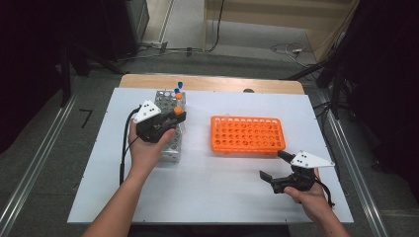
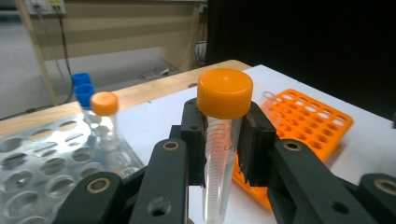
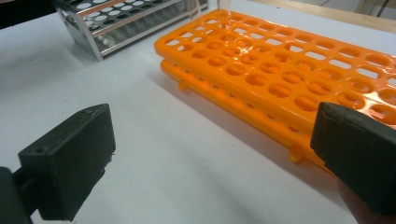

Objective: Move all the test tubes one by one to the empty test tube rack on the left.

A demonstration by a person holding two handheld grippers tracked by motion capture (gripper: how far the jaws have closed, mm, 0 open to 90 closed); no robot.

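The left tongs (image 2: 223,154) pinched an orange-capped tube (image 2: 222,140) just under its cap, held above the metal rack (image 1: 169,123) on the white bench (image 1: 207,192). The right tongs (image 1: 273,165) sat spread and empty near the orange rack (image 1: 247,133). The tube seemed mid-transfer; next it would need lowering upright into a hole.

white table top (image 1: 207,187), grey floor (image 1: 44,163)

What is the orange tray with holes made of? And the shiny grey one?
The orange tube rack looks like moulded plastic: bright even colour, glossy highlights, thin rims. The grey tube rack looks like metal, probably aluminium: silvery, brushed, with reflective punched holes. The tube in the left tongs seems clear plastic, though glass is possible.
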